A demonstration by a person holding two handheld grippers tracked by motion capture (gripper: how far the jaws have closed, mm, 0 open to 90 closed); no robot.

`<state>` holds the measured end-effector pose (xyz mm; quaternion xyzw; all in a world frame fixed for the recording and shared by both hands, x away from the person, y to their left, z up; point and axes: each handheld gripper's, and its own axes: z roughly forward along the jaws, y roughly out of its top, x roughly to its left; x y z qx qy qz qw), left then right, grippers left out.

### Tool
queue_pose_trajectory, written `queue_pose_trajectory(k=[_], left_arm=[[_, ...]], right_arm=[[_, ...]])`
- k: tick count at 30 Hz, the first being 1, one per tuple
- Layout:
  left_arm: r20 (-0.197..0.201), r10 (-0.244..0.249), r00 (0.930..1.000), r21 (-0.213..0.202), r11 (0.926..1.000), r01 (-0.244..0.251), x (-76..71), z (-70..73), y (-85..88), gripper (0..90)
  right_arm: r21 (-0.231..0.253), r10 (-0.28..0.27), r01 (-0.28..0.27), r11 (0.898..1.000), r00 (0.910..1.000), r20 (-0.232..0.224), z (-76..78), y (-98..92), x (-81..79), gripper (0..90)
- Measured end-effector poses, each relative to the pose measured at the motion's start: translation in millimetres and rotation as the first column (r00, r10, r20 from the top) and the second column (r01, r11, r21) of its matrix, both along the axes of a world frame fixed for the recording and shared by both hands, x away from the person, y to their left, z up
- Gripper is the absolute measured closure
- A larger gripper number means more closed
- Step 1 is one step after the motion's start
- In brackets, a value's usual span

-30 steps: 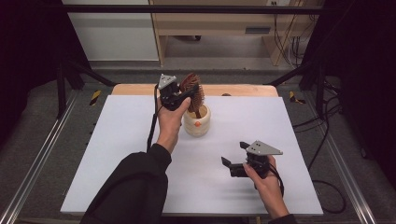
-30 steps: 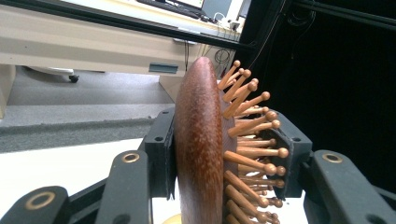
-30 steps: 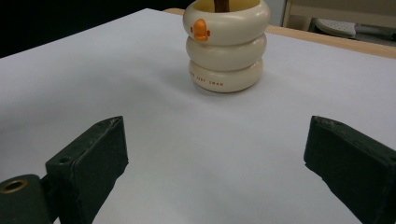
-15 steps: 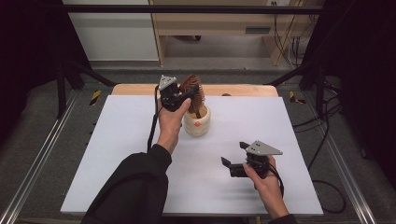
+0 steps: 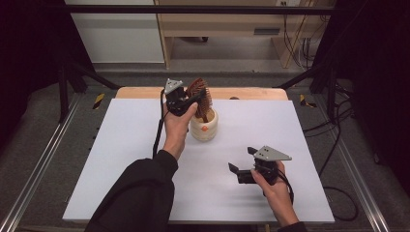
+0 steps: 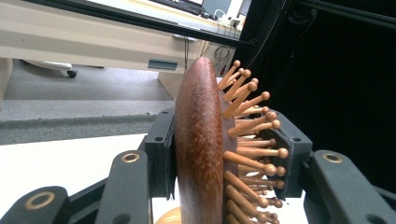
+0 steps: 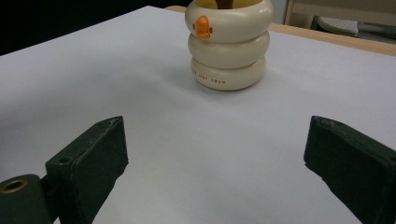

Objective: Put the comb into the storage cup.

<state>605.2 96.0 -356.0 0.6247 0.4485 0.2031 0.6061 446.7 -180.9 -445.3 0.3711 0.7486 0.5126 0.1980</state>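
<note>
A brown wooden hairbrush point(image 5: 198, 92) with ball-tipped wooden pins stands with its handle down in a cream ribbed cup point(image 5: 203, 127) at the table's back middle. My left gripper point(image 5: 195, 98) is shut on the brush head just above the cup. In the left gripper view the pads point(image 6: 161, 154) press the brush's smooth back point(image 6: 200, 140) on one side and the pin tips on the other. My right gripper point(image 5: 241, 159) rests open near the front right, with nothing between its fingers. The right gripper view has the cup point(image 7: 229, 46), with an orange mark, ahead of the open right gripper point(image 7: 215, 158).
A white sheet point(image 5: 121, 145) covers the table, with a strip of bare wood point(image 5: 251, 93) along the far edge. Black frame rails point(image 5: 43, 159) run along both sides. A wooden bench and cables stand on the floor beyond the table.
</note>
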Motion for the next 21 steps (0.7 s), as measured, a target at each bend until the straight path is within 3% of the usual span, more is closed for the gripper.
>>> queue_pose_trajectory(k=[21], left_arm=[[-0.006, 0.006, 1.0, -0.012, 0.9999, -0.006, 1.0, -2.6, 2.2, 50.7]], right_arm=[[-0.004, 0.004, -0.004, 1.0, 1.0, -0.004, -0.9, 0.8, 0.4, 6.6]])
